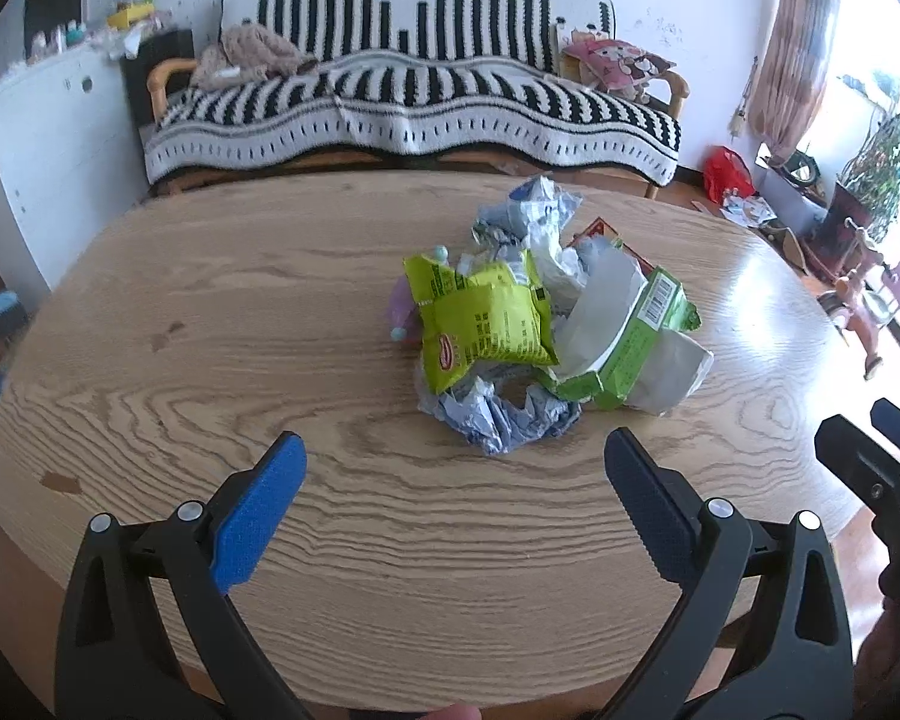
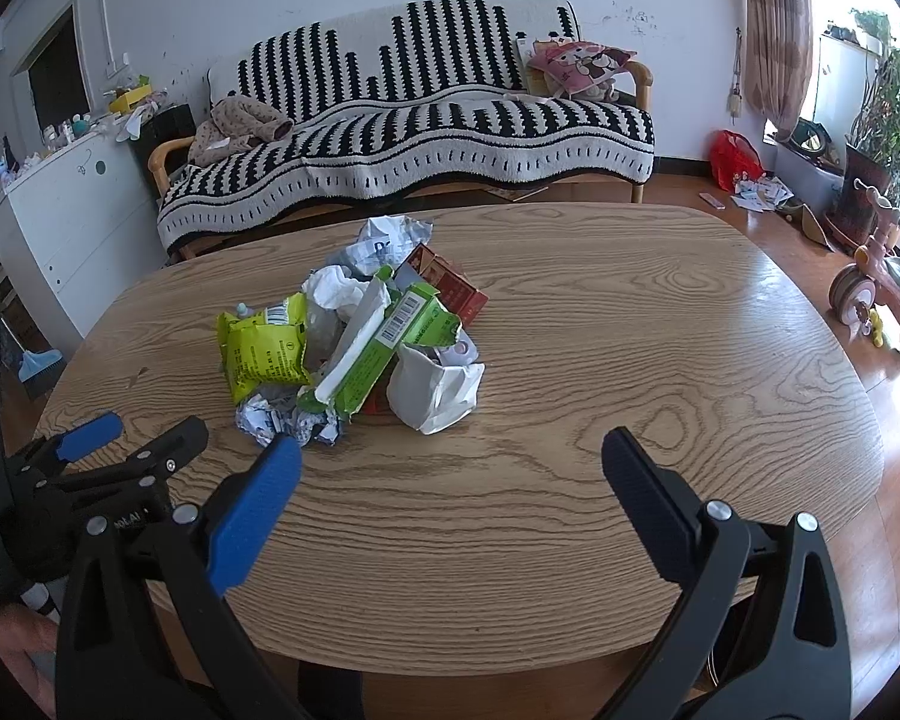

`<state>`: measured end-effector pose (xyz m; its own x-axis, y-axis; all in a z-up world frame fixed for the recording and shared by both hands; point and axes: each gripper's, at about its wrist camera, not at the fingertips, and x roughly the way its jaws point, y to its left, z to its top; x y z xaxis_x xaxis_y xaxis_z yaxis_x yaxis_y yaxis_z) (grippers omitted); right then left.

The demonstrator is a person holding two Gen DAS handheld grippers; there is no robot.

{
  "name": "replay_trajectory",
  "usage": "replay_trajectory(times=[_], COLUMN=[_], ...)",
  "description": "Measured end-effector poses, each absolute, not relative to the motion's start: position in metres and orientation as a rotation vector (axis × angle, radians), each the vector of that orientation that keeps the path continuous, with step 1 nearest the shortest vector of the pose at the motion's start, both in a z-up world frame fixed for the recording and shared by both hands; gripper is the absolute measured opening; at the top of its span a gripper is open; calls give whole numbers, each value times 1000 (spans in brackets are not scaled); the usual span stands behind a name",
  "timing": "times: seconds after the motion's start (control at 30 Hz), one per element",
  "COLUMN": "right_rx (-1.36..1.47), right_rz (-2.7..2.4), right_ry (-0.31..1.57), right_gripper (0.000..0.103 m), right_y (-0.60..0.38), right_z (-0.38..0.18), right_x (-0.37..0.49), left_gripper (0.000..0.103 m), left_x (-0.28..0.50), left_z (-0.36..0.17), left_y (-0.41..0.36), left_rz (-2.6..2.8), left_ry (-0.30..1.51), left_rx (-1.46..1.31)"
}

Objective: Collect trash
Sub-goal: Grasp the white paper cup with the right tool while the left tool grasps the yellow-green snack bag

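Observation:
A heap of trash lies on the oval wooden table (image 1: 210,312) (image 2: 630,324): a yellow-green snack bag (image 1: 486,318) (image 2: 264,348), a green carton with a barcode (image 1: 630,336) (image 2: 390,348), a white paper bag (image 2: 438,390), crumpled grey-blue wrappers (image 1: 504,414) (image 2: 288,420) and a red box (image 2: 450,288). My left gripper (image 1: 453,456) is open and empty, just short of the heap. My right gripper (image 2: 450,462) is open and empty, near the heap's right front. Each gripper shows in the other's view: the right one (image 1: 870,438), the left one (image 2: 132,426).
A striped black-and-white sofa (image 1: 414,90) (image 2: 414,138) stands behind the table. A white cabinet (image 2: 72,222) is at the left. A pink tricycle (image 2: 882,282), a red bag (image 2: 735,159) and potted plants are on the floor at the right.

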<state>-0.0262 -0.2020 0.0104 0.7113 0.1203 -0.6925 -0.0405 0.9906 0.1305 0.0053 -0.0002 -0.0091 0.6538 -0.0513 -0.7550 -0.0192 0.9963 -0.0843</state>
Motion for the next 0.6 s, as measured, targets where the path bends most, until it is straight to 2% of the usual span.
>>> replay_trajectory(times=[0.33,0.6], right_rx=[158,321], right_rz=[93,166], right_ry=[806,969], right_gripper=[95,91], right_y=[-212,-229], right_z=[-2,-66], right_x=[3,66], left_gripper=[97,97], left_x=[30,86], left_z=[-8,-32], left_y=[6,4], left_rz=[-38,-40], left_ry=[876,925], left_rx=[-109,-155])
